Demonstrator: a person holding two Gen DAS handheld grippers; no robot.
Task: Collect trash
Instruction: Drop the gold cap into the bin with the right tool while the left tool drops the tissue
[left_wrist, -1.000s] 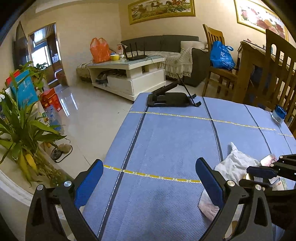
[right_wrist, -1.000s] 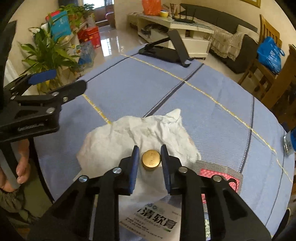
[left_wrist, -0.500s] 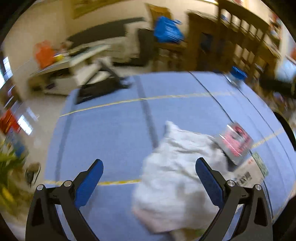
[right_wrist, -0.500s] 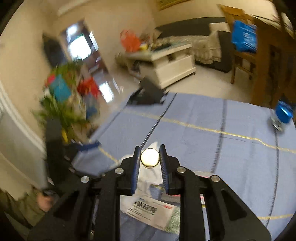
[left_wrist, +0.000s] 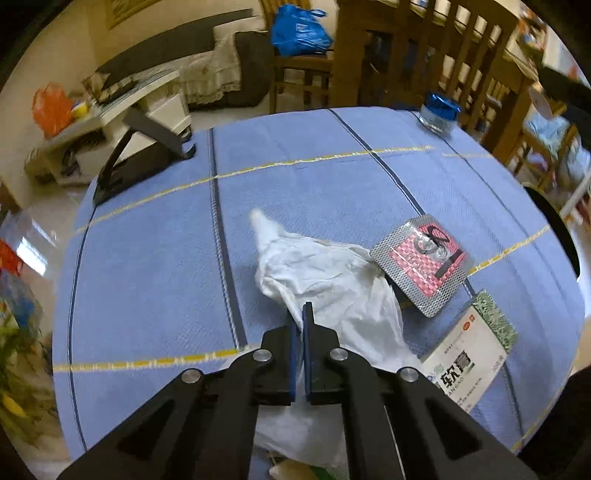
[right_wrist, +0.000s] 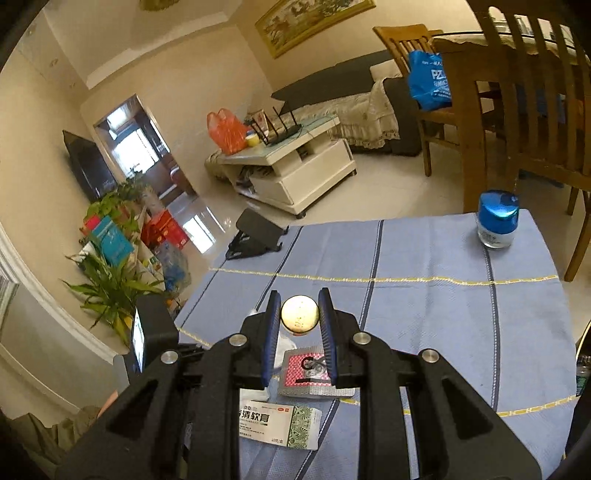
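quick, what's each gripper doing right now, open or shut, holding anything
Left gripper: shut, pinching the white tissue.
Right gripper: shut on the small gold cap, lifted above the table.

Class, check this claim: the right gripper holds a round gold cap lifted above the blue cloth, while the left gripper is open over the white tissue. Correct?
Not quite. The left gripper is not open: the left wrist view shows its fingers shut on the white tissue. The rest holds: the right gripper grips the round gold cap, lifted above the blue cloth.
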